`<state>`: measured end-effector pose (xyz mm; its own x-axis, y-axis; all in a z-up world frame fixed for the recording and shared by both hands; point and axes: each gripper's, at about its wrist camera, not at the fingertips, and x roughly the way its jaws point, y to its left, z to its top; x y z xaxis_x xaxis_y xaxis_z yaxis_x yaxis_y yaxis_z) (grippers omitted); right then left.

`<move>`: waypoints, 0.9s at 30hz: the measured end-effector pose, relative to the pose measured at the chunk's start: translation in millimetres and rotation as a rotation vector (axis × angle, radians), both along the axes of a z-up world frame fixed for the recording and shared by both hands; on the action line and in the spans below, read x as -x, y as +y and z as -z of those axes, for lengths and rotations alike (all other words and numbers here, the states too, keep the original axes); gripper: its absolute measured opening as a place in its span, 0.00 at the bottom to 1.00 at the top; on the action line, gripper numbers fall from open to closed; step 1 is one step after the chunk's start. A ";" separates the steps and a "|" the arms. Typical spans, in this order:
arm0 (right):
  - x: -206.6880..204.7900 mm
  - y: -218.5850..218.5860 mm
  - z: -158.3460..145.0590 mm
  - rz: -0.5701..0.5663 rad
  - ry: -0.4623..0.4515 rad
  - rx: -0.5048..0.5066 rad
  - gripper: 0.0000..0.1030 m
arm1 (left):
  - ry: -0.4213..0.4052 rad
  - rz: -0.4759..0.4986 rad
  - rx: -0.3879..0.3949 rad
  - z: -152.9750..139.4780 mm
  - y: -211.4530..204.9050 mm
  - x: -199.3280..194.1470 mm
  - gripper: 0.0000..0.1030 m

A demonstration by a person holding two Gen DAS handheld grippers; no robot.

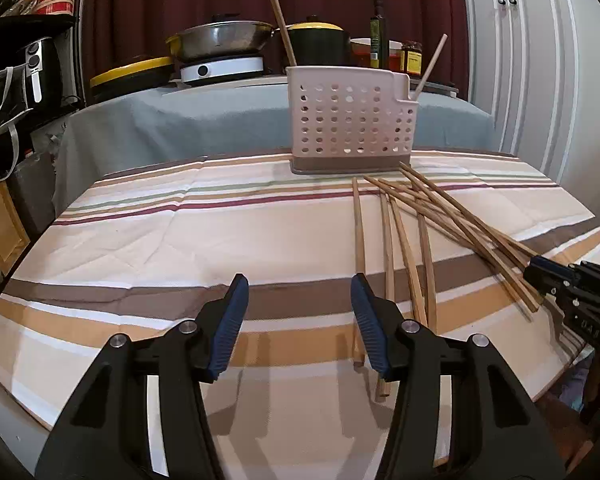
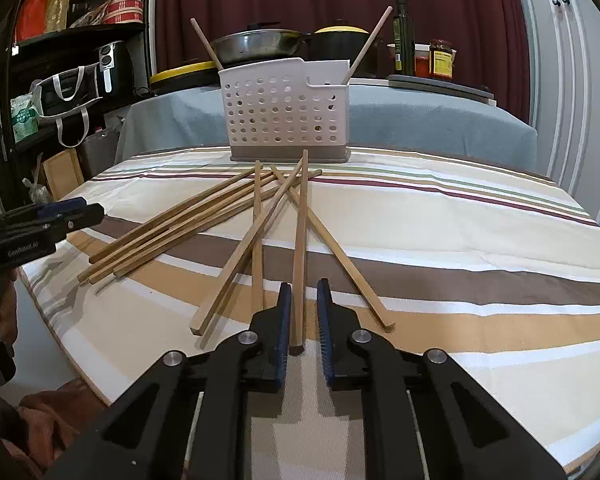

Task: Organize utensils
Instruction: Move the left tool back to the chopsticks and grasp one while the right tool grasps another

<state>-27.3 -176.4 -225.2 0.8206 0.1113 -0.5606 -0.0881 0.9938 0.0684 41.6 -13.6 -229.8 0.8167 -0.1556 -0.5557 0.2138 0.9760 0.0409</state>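
Two handheld grippers, both matte black plastic w/ angular cut-out arms. Left gripper [image 1: 299, 322]: silver round screws at pivots, ribbed blue pads on fingers [image 1: 231, 324]. Right gripper [image 2: 303, 330]: same build, blue ribbed pads. White lettering, approx. "GenRobot AI", on left gripper's side.

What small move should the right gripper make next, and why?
Probably close the right gripper on the chopstick lying between its open fingers; the pads flank it but do not yet clamp it. The white utensil holder already has two chopsticks, so this one likely goes there. The left gripper is open, holding nothing.
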 end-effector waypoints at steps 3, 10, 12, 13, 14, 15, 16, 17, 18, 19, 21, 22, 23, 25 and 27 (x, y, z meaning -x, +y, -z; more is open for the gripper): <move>0.1 -0.7 0.4 -0.002 -0.001 -0.001 0.12 | 0.014 0.014 -0.002 5.8 -1.9 1.2 0.47; 0.2 -0.5 0.3 -0.002 0.000 -0.002 0.12 | 0.036 0.044 0.000 14.3 -5.4 4.3 0.44; 0.0 -0.5 0.2 -0.002 0.000 -0.001 0.12 | 0.037 0.052 0.001 15.4 -6.5 6.2 0.44; 0.1 -0.6 0.3 -0.003 0.000 -0.002 0.12 | 0.039 0.055 -0.001 15.9 -7.8 6.8 0.44; 0.1 -0.5 0.2 -0.002 0.000 -0.002 0.12 | 0.043 0.059 -0.003 17.2 -8.6 7.2 0.43; 0.3 -0.6 0.4 -0.003 0.000 -0.002 0.12 | 0.049 0.064 -0.007 19.1 -9.3 7.4 0.41; 0.0 -0.6 0.2 -0.003 0.000 -0.002 0.12 | 0.057 0.068 -0.010 21.2 -10.4 6.9 0.36; 0.2 -0.6 0.3 -0.003 0.000 -0.002 0.12 | 0.064 0.071 -0.010 22.7 -10.6 6.9 0.32; 0.0 -0.4 0.1 -0.003 0.000 -0.001 0.12 | 0.072 0.075 -0.007 25.0 -10.9 6.7 0.31; 0.0 -0.3 0.2 -0.003 0.000 -0.001 0.12 | 0.070 0.082 -0.002 25.5 -10.8 7.5 0.25; 0.1 -0.4 0.4 -0.003 -0.001 -0.002 0.12 | 0.068 0.105 -0.004 26.0 -13.3 9.0 0.17; 0.2 -0.1 0.0 -0.005 -0.001 -0.002 0.11 | 0.066 0.113 -0.008 25.9 -14.5 9.7 0.13; 0.4 -0.1 -0.1 -0.006 -0.001 -0.002 0.10 | 0.064 0.123 -0.011 26.2 -16.1 10.4 0.07; 0.8 0.7 -0.5 -0.008 -0.002 0.000 0.08 | 0.062 0.133 -0.014 26.3 -18.3 11.1 0.06; 0.9 1.6 -0.8 -0.011 -0.001 0.003 0.07 | 0.062 0.133 -0.009 26.3 -18.3 10.8 0.06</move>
<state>-28.2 -174.8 -224.4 0.8196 0.1189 -0.5604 -0.0993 0.9929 0.0655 30.8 -31.9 -256.0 0.7535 -0.2545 -0.6062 0.3433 0.9387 0.0326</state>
